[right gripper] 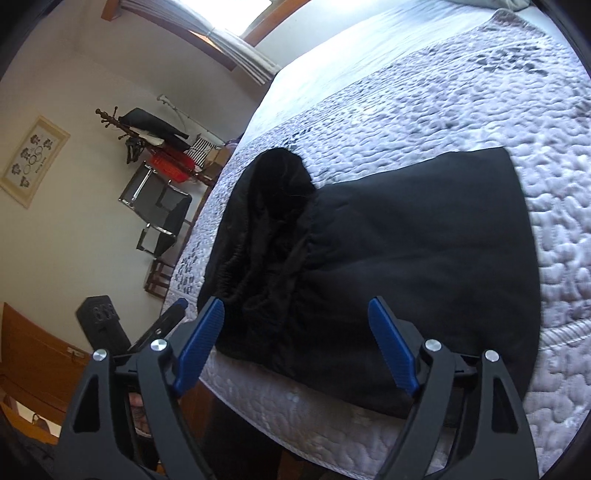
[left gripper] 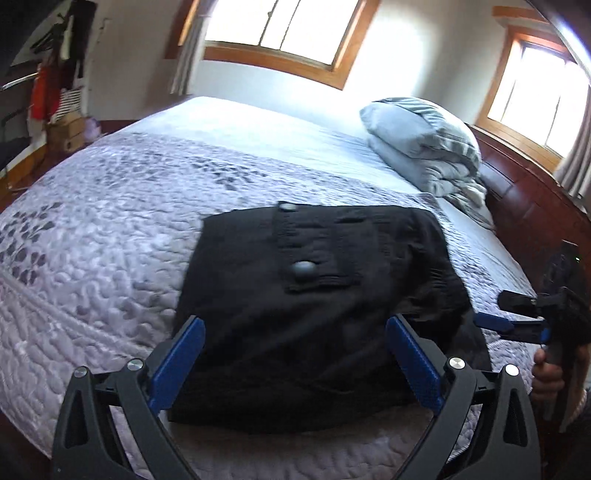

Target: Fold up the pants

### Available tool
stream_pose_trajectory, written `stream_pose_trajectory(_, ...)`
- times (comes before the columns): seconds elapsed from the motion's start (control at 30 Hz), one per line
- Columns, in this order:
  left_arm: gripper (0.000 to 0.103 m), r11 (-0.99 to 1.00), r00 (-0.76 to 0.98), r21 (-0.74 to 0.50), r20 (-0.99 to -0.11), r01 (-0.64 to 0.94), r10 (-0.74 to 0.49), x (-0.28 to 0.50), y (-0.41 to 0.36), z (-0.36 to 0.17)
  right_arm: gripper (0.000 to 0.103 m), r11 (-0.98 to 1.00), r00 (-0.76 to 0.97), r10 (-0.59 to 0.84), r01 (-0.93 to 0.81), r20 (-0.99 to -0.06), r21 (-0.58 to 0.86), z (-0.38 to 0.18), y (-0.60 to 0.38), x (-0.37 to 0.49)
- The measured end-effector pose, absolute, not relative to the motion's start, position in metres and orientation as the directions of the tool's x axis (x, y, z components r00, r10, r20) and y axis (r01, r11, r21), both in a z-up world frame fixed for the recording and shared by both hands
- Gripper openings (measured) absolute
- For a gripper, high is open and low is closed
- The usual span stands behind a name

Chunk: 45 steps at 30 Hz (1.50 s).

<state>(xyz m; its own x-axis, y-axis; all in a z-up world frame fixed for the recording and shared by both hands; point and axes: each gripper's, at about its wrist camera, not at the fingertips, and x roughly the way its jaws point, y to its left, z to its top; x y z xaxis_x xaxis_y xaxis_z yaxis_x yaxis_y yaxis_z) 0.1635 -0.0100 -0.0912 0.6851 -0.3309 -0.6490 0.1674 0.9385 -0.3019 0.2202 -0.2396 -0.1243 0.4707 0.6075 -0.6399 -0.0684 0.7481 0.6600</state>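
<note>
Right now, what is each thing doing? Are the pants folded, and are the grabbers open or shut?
Black pants: folded into a flat bundle on the quilt, pocket flap buttoned, held by nothing.
Elastic waistband: bunched and puckered at one end.
Left gripper: open, nothing between its pads.
Right gripper: open, over the pants' near edge.
Duvet: folded in a heap by the headboard.
Quilt: spread smooth over the bed.

sunlit bedroom: quilted bed (left gripper: pixel 110 236), wood-framed windows (left gripper: pixel 280 29), coat rack (right gripper: pixel 147 140).

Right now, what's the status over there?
Both grippers, left and right, open, empty. Black pants folded on quilt. Nothing in the way.
</note>
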Motion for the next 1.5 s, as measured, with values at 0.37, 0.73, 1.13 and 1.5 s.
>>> stream_pose_trajectory(0.37, 0.099, 0.941, 0.638, -0.337, -0.719, 0.025, -0.275, 0.174, 0.037, -0.124, 0.088, 0.665, 0.423, 0.686, -0.033, -0.592, 0.746, -0.136, -0.213, 0.244)
stream_pose_trajectory(0.73, 0.099, 0.941, 0.588, -0.338, -0.758, 0.016, -0.282, 0.174, 0.036, -0.132, 0.087, 0.617, 0.354, 0.728, 0.035, -0.587, 0.786, -0.165, -0.189, 0.266)
stream_pose_trajectory(1.13, 0.099, 0.940, 0.564, -0.337, -0.785, -0.045, -0.255, 0.167, 0.056, -0.138, 0.042, 0.643, 0.346, 0.718, 0.002, -0.604, 0.766, -0.162, -0.177, 0.257)
stream_pose_trajectory(1.5, 0.099, 0.925, 0.547, -0.371, -0.792, -0.081, -0.270, 0.163, 0.060, -0.140, 0.028, 0.685, 0.395, 0.691, -0.090, -0.605, 0.723, -0.119, -0.166, 0.251)
